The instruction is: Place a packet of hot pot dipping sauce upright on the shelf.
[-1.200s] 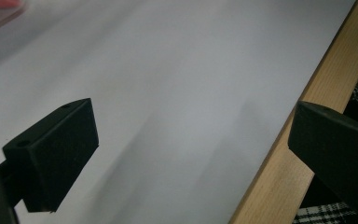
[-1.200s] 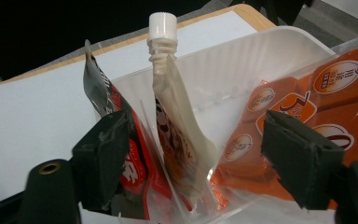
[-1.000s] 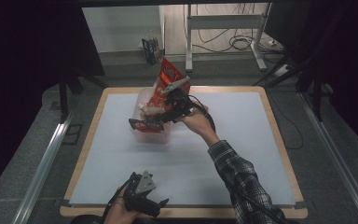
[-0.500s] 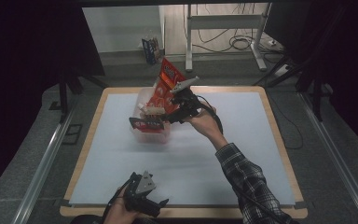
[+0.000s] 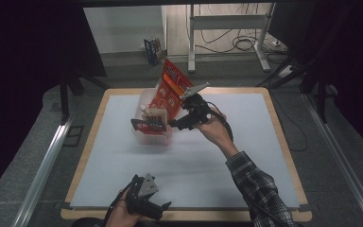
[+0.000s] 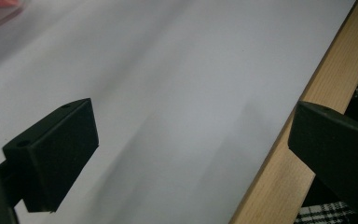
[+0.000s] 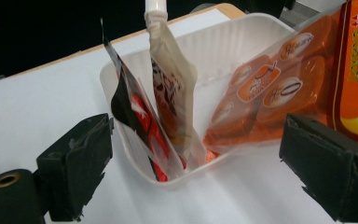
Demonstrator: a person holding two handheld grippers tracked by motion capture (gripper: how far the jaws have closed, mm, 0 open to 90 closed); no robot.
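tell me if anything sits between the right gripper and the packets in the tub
Nothing visible does. The right gripper is open just short of the white tub, bare table between them, with the orange packet and red-black packet straight ahead.

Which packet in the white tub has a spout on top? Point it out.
The middle one: the pale spouted pouch, upright between the black-and-red packet and the big orange bag in the white tub.

Orange snack bag [image 7: 279, 88], white tub [image 7: 242, 37], black-red packet [image 7: 130, 116], plaid sleeve [image 5: 260, 189].
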